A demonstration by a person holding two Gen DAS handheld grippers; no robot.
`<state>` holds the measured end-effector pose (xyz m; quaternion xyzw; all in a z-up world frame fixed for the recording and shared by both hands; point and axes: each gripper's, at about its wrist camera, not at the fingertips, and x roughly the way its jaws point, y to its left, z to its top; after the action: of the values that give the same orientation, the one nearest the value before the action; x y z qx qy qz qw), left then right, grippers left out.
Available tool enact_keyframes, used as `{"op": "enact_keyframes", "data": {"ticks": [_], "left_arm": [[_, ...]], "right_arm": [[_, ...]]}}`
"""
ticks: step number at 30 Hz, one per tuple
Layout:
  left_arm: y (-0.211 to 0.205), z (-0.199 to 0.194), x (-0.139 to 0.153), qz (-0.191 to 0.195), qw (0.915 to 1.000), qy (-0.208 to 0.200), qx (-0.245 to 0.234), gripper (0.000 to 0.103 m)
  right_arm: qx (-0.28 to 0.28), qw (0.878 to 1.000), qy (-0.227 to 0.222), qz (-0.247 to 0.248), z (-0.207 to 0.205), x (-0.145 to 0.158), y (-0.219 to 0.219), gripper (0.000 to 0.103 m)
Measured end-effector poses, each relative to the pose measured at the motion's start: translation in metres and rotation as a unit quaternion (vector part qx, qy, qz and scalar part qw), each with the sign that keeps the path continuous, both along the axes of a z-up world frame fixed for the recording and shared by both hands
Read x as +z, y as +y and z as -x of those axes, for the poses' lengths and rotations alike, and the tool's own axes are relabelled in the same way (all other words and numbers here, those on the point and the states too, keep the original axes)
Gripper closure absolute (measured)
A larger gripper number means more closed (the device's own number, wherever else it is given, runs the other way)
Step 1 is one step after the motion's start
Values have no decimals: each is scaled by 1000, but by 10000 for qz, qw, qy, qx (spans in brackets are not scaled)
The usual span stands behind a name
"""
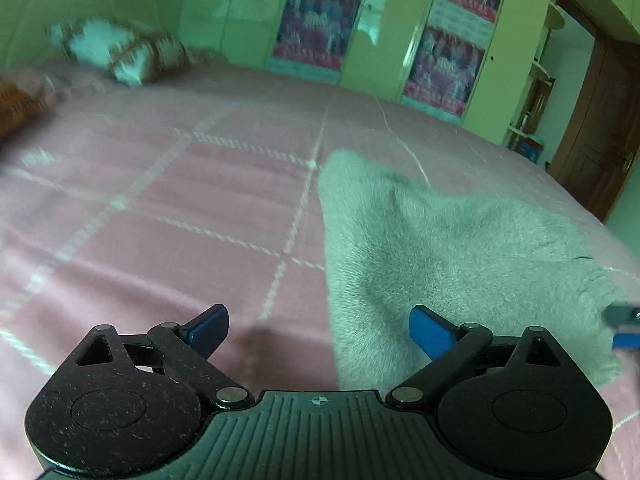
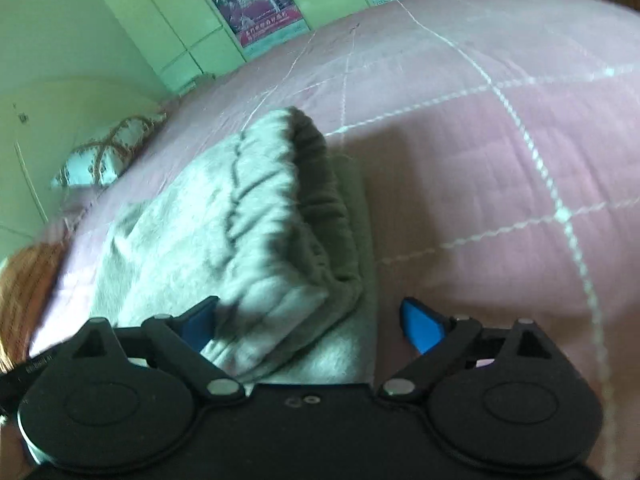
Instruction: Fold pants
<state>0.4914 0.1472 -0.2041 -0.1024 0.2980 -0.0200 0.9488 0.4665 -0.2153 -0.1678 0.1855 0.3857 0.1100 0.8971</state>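
One fuzzy grey pair of pants (image 1: 448, 248), folded, lies on the pink checked bedspread (image 1: 160, 208). Two grippers, left gripper (image 1: 318, 332) and right gripper (image 2: 308, 324), both released, gripping nothing. Only right view shows the gathered waistband (image 2: 316, 184); only left shows the brown door (image 1: 600, 128).

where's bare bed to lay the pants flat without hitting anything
Free: the pink bedspread left of the grey pants, up to the pillow, and the stretch right of the waistband. Crowded: by the pillow and an orange thing at far left.
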Motion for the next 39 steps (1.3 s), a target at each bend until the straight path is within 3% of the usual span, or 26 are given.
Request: {"op": "enact_keyframes", "data": {"ticks": [2, 6, 10, 13, 21, 33, 39], "left_arm": [[-3, 24, 14, -186, 9997, -184, -14, 6], [-7, 90, 34, -310, 9987, -409, -53, 0], [-18, 165, 45, -456, 9983, -332, -117, 0], [-17, 221, 48, -258, 9992, -311, 42, 0], [-23, 332, 76, -430, 9979, -484, 38, 0], [-53, 429, 129, -537, 9923, -1076, -296, 0], [-63, 452, 160, -600, 9884, -1370, -249, 0]], "right_arm": [[51, 9994, -338, -17, 21, 18, 1, 6], [95, 9981, -599, 113, 78, 40, -5, 6], [234, 9939, -690, 831, 130, 55, 19, 6], [127, 9853, -888, 1452, 186, 63, 41, 6], [127, 9849, -1026, 1390, 293, 86, 49, 6], [258, 9747, -1475, 1662, 387, 136, 76, 6], [57, 9708, -1771, 1614, 421, 152, 68, 6]]}}
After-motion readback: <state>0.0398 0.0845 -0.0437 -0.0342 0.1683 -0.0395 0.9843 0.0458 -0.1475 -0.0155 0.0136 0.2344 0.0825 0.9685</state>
